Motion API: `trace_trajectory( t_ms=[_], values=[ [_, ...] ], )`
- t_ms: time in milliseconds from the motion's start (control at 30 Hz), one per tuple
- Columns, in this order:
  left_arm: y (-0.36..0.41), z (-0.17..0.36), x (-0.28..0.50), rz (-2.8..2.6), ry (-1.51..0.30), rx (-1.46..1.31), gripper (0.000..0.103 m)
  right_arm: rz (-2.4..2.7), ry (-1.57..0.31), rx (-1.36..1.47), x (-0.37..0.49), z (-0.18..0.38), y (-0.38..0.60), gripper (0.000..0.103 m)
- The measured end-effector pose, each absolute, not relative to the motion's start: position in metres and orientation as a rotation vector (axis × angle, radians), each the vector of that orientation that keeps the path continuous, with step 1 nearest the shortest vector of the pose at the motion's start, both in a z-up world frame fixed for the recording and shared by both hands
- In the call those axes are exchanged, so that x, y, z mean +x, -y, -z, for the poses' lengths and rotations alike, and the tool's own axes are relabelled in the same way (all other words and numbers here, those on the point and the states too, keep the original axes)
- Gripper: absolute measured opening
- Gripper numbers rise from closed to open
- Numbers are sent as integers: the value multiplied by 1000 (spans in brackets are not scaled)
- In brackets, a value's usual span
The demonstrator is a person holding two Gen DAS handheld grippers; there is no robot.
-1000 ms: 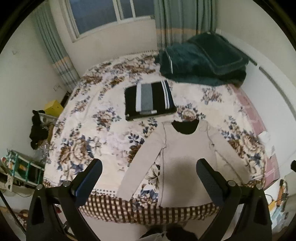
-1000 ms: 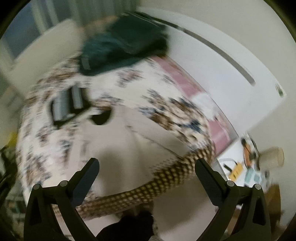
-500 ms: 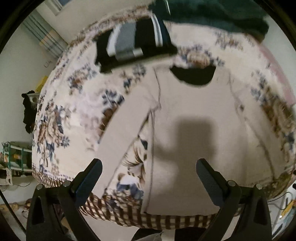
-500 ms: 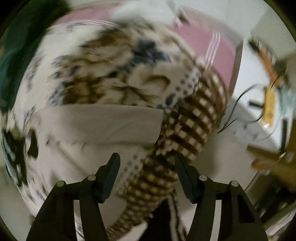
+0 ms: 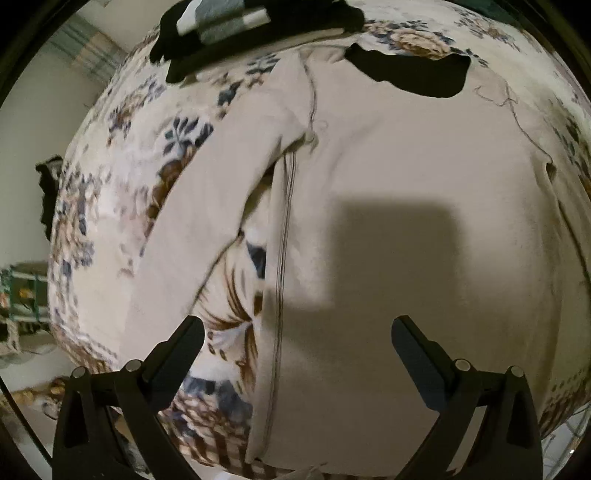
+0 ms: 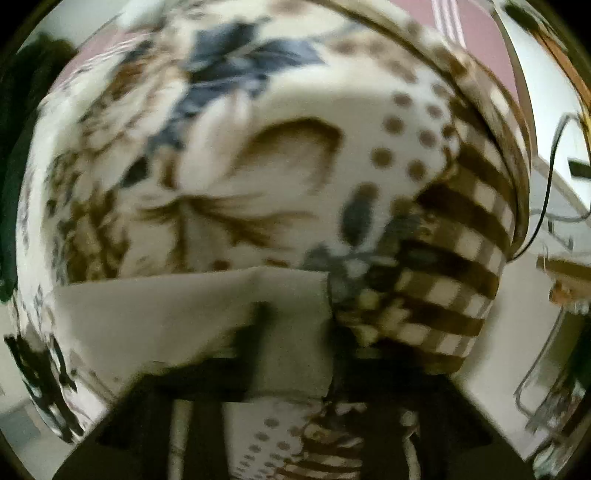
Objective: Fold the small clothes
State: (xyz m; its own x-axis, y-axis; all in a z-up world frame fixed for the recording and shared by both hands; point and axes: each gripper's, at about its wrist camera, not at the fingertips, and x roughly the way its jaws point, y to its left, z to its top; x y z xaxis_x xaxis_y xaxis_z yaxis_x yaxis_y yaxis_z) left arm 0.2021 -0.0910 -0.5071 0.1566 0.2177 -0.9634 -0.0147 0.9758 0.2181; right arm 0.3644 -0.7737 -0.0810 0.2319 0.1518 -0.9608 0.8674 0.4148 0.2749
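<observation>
Your left gripper point(image 5: 297, 341) hangs with its jaws spread wide and gripping nothing, just above the body of the beige long-sleeved top point(image 5: 406, 229), which lies flat on the floral bedspread point(image 5: 122, 122) with a folded striped garment point(image 5: 229, 22) beyond its dark collar point(image 5: 413, 75). Your right gripper point(image 6: 291, 354) sits low at the bed's edge over the sleeve cuff point(image 6: 192, 314) of that top. The view is too blurred to tell whether its jaws are closed on the fabric.
</observation>
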Motion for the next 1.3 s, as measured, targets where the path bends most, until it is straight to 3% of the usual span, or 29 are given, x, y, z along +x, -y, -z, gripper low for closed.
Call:
trace_trajectory(
  t_ms=[200,400,567,767,867,967,1100,1300],
  values=[
    [62,495,184,-158,-1347,131,103,472,-1189,871,366,34,703,4],
    [7,475,162,-192,-1307,101,103,89,-1255,520,400,1,518,4],
    [-54,466,138,-274,-1277,84,103,-205,-1398,81,380,62,310,3],
    [-113,478,117,-339,-1298,71,103,-312,-1566,-185,318,150,166,3],
    [-135,489,108,-355,-1318,50,103,-299,-1615,-201,301,164,140,4],
    [-152,497,102,-353,-1334,13,103,-315,-1693,-106,288,182,145,12],
    [-174,503,94,-325,-1354,-94,103,-301,-1701,119,277,185,185,49],
    [-216,537,77,-307,-1417,-490,103,-107,-1699,363,254,202,256,50]
  ],
)
